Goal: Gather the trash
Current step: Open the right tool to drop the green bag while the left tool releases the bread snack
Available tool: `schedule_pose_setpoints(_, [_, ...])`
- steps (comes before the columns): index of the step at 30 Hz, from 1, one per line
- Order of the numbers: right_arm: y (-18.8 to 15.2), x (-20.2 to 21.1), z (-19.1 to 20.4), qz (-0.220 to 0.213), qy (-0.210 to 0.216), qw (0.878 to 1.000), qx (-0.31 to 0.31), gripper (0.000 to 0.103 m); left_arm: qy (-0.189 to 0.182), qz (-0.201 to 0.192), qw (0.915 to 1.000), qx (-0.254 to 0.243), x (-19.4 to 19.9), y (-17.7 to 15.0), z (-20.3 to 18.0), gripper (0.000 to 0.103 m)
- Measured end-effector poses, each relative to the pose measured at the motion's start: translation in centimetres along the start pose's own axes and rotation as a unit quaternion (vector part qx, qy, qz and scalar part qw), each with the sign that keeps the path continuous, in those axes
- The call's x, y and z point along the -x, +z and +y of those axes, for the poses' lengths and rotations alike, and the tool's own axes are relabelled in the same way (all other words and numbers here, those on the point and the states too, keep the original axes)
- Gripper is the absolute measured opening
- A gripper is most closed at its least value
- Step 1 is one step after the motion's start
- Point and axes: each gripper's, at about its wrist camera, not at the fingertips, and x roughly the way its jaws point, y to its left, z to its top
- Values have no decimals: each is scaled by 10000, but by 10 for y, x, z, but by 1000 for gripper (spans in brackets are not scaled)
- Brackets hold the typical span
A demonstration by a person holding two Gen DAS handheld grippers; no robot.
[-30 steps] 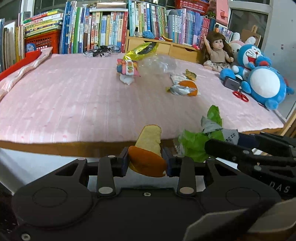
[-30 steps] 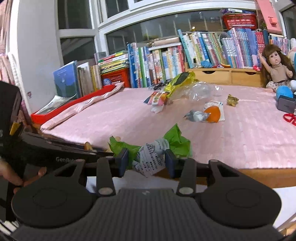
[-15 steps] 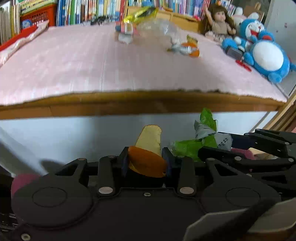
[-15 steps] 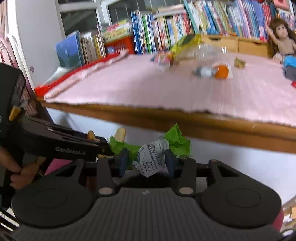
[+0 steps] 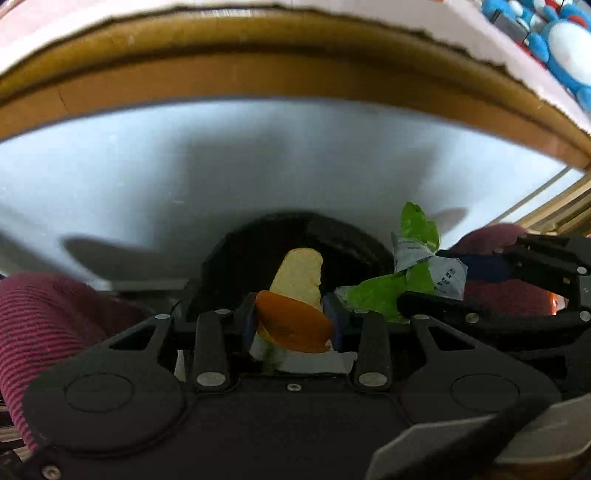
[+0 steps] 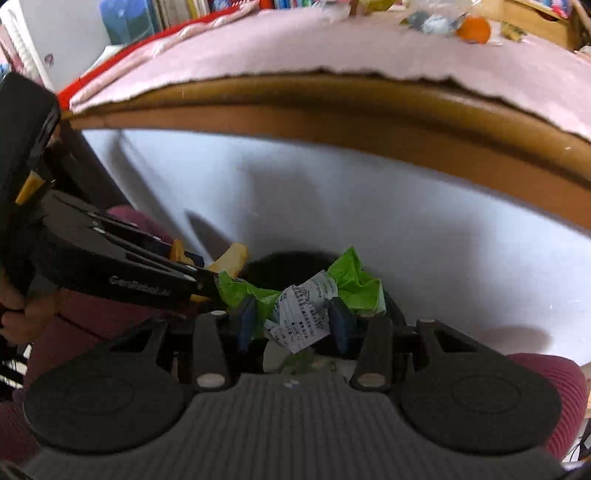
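Note:
My left gripper (image 5: 293, 321) is shut on an orange peel (image 5: 293, 321), its pale inner side standing up between the fingers. My right gripper (image 6: 291, 319) is shut on a crumpled green wrapper with a printed receipt (image 6: 303, 312). Both grippers hang below the table edge, side by side. Just beyond them a dark round bin opening (image 5: 295, 240) shows against the white panel. In the left wrist view the wrapper (image 5: 417, 266) and the right gripper sit to the right; in the right wrist view the peel (image 6: 231, 260) pokes out behind the left gripper.
The wooden table edge (image 6: 332, 107) with its pink cloth (image 6: 295, 48) arches overhead, more trash (image 6: 474, 29) lying on top. A white panel (image 5: 184, 177) fills the space under it. A person's legs in maroon ribbed fabric (image 5: 40, 332) flank the grippers.
Both grippers have dropped from table height to well below the edge, still holding the peel and the wrapper. The dark bin opening has come into view ahead.

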Motion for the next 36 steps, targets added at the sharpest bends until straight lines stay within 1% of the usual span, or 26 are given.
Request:
schedule_pose_setpoints(9, [-1, -17, 2, 231, 10, 9997, 46, 49, 127, 208, 9997, -68, -20, 0, -1, 36])
schedule_pose_setpoints(17, [3, -24, 1, 359, -121, 9993, 64, 49, 258, 227, 9992, -195, -25, 1, -7, 36])
schedule_pose_setpoints(23, [3, -27, -1, 361, -170, 9992, 4, 49, 301, 233, 9991, -181, -27, 1, -5, 36])
schedule_pose_setpoints(28, [2, -26, -3, 328, -158, 9993, -2, 51, 310, 235, 9991, -190, -27, 1, -4, 36])
schedule_pose_setpoints(31, [-1, -25, -3, 322, -153, 9994, 1, 52, 316, 234, 9991, -179, -27, 1, -4, 36])
schedule_pose_setpoints(32, [-1, -25, -3, 319, -152, 9994, -3, 55, 332, 231, 9990, -179, -26, 1, -5, 37])
schedule_pose_setpoints(33, [-1, -25, -3, 318, -155, 9994, -9, 62, 347, 226, 9990, -184, -27, 0, -6, 38])
schedule_pose_setpoints(35, [-1, -25, -3, 322, -140, 9994, -36, 62, 379, 216, 9989, -166, -26, 0, -6, 44])
schedule_pose_setpoints(36, [-1, -24, -4, 326, -141, 9994, -43, 63, 402, 183, 9989, -145, -26, 0, -6, 46])
